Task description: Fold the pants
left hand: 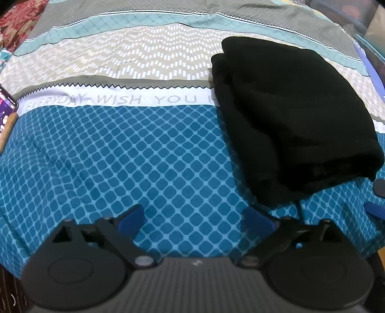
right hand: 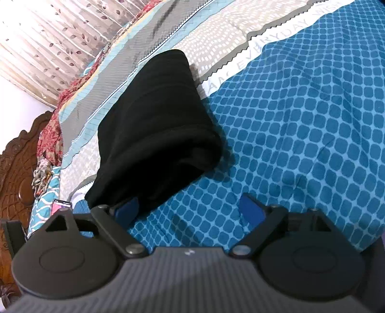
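Note:
The black pants (left hand: 288,115) lie folded in a thick stack on the patterned bedspread (left hand: 120,156), at the right of the left wrist view. My left gripper (left hand: 195,216) hovers open over bare blue cloth, just left of the stack's near corner, with nothing between its blue pads (left hand: 133,218). In the right wrist view the same pants (right hand: 158,125) sit left of centre. My right gripper (right hand: 190,211) is open, its left pad (right hand: 127,209) beside the stack's near edge and the right pad over the bedspread (right hand: 300,125). A bit of the right gripper (left hand: 377,199) shows at the left view's right edge.
A lit phone (left hand: 6,108) lies at the bed's left edge, also visible as the phone (right hand: 61,204) in the right view. A red floral cloth (left hand: 16,21) sits at the far corner. A carved wooden headboard (right hand: 16,173) and a leaf-print curtain (right hand: 48,36) border the bed.

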### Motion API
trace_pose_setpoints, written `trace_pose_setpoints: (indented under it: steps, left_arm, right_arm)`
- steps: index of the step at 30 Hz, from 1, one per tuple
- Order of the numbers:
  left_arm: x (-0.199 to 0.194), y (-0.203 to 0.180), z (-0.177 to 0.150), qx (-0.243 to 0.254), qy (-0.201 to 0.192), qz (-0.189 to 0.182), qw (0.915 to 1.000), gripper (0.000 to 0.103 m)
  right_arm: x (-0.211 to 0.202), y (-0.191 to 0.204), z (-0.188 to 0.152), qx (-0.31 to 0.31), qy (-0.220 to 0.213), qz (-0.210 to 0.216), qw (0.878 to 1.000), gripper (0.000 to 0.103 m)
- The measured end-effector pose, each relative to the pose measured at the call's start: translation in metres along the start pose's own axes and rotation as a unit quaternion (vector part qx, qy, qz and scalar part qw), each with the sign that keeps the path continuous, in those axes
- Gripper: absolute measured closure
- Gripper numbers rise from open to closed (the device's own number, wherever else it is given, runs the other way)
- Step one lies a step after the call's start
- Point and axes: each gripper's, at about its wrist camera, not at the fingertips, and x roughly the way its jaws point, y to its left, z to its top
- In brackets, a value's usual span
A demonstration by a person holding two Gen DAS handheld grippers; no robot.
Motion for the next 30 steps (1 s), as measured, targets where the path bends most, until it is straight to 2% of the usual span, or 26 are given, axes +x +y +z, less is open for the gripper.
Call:
trace_pose_setpoints:
  steps: [4,9,25,30]
  left_arm:
    - [0.002,0.001,0.000,0.000,0.002,-0.002,1.0000,0.000]
    - [0.006,0.001,0.001,0.000,0.003,-0.003,1.0000,0.000]
    - [0.004,0.004,-0.010,0.013,-0.012,-0.013,0.9998,0.000]
    - [0.005,0.000,-0.014,0.026,-0.021,-0.001,0.9994,0.000]
  right_arm:
    - [0.000,0.000,-0.001,-0.003,0.000,0.008,1.000,0.005]
    - [0.001,0.003,-0.003,-0.002,-0.005,0.013,1.000,0.000]
    - [0.003,0.003,-0.002,-0.014,-0.001,0.013,1.000,0.000]
    - [0.003,0.003,-0.003,-0.014,-0.002,0.015,1.000,0.000]
